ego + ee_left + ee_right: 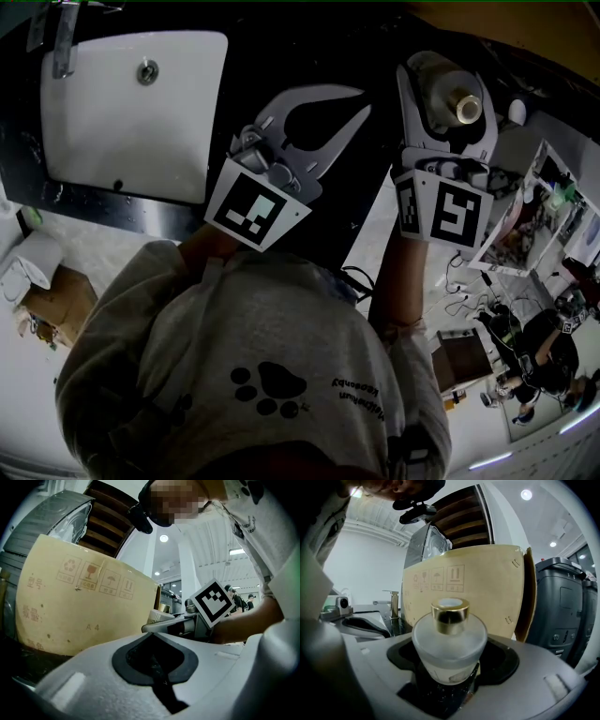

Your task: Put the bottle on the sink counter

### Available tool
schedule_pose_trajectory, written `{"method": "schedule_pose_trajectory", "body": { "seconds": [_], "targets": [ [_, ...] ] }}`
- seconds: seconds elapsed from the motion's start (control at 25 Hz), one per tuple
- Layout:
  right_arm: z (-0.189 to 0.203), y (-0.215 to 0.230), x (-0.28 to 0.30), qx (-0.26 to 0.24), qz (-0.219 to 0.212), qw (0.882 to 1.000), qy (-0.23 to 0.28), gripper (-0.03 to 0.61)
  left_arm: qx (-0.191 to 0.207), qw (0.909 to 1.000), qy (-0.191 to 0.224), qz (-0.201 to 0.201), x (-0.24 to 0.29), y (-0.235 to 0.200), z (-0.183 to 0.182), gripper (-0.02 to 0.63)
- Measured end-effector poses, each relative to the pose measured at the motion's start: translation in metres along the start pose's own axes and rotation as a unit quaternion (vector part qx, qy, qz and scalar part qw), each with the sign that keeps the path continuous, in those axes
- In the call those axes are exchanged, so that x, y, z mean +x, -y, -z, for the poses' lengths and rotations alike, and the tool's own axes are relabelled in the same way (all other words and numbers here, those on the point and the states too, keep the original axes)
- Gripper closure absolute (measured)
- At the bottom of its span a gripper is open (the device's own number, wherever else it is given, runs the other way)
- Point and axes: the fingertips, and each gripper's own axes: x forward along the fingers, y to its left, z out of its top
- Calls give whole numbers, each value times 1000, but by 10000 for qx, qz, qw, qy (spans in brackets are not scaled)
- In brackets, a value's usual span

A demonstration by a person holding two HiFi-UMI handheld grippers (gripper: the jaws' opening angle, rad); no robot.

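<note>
A frosted glass bottle (449,641) with a gold cap (466,108) sits between the dark pads of my right gripper (452,679), which is shut on it. In the head view that right gripper (448,89) hangs over the right end of the black sink counter (281,56). My left gripper (361,101) reaches over the counter's middle, just right of the white sink (122,112). Its jaws meet at the tips with nothing between them, as the left gripper view (151,637) shows. The right gripper's marker cube (213,603) shows beyond it.
A tall cardboard box (487,602) stands at the back of the counter, close ahead of both grippers (84,616). A faucet (61,42) rises at the sink's far left corner. Dark bins (567,606) stand to the right. Cables and clutter lie on the floor at right (487,319).
</note>
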Motion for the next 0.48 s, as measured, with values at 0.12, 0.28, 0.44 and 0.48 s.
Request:
{"method": "schedule_pose_trajectory", "body": {
  "seconds": [0.12,0.28,0.44,0.48],
  "targets": [
    [4,2,7,-10,-33,10000,-5,244,-8,10000,17,-45,4,-4,5,612],
    [10,4,16,-37,-80,10000,-23,244,-36,9999,-57,-132,7,-10,15,612],
    [16,6,25,-74,-134,9999,-46,244,-92,9997,-84,-194,10,-13,20,612],
    [18,7,28,-90,-144,9998,-65,244,-95,9997,-95,-206,11,-13,21,612]
  ]
}}
